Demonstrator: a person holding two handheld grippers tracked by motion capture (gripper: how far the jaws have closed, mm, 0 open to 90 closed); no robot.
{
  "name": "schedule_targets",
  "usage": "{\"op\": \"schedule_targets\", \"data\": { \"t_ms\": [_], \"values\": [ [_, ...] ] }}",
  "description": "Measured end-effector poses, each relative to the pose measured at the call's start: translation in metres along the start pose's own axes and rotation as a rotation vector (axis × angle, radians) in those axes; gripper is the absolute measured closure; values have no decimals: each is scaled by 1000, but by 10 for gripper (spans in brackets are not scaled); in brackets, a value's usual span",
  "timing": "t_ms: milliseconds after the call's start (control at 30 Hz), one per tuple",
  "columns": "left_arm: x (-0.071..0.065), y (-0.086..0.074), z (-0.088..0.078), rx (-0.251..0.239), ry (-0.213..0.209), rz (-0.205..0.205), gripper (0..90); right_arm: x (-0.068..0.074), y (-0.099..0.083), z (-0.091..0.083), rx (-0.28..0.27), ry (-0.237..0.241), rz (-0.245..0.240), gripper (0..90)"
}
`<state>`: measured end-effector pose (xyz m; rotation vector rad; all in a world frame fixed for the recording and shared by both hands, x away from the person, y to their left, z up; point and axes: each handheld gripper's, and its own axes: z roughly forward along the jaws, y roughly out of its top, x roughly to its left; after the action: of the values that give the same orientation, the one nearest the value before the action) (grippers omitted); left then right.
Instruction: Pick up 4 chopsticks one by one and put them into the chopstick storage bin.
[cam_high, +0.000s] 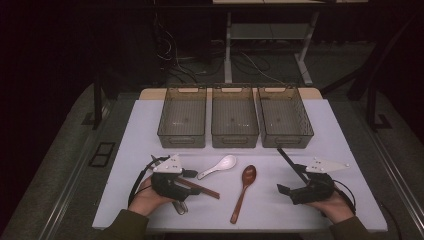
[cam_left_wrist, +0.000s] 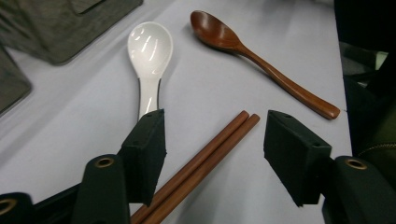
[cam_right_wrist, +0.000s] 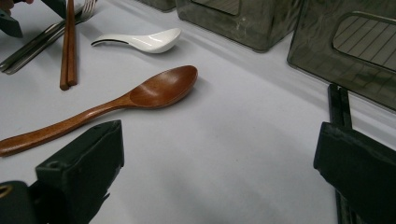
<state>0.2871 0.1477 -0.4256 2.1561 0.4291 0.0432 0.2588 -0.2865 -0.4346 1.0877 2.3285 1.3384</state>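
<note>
Because the pads do not yet press on anything, every risk below is a judgement on a grasp not yet made.

Chopsticks: a brown pair lying side by side and touching on the white table, between the jaws of the left gripper, nearer its left pad.
Left gripper jaws: partly spread around the pair, with a clear gap on the right side.
Risk, uneven contact: the nearer pad may meet the pair first and push it sideways, so that one stick rolls off the other.
Risk, single pick: a grip near the tips may lift one stick and leave the second behind.
White spoon: its handle ends just beside the left pad; a drift that way may clip it.
Fork: metal cutlery lies close beside the pair and may be dragged along.
Wooden spoon: well apart, low risk.
Right gripper: jaws spread wide, nothing between them, low over bare table.
Bins: three in a row behind, apparently empty.
</note>
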Motion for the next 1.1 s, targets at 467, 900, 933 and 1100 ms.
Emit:
{"op": "schedule_targets", "data": {
  "t_ms": [467,900,933,1100],
  "values": [
    [-9,12,26,77,-99,61,644,0,0,1,4,-3,-2,16],
    [-19,14,49,197,-144,108,889,-1,0,1,4,-5,2,16],
    [-20,13,51,190,-140,95,889,-1,0,1,4,-5,1,16],
    [-19,14,55,211,-126,103,889,-1,0,1,6,-7,4,17]
  ]
}}
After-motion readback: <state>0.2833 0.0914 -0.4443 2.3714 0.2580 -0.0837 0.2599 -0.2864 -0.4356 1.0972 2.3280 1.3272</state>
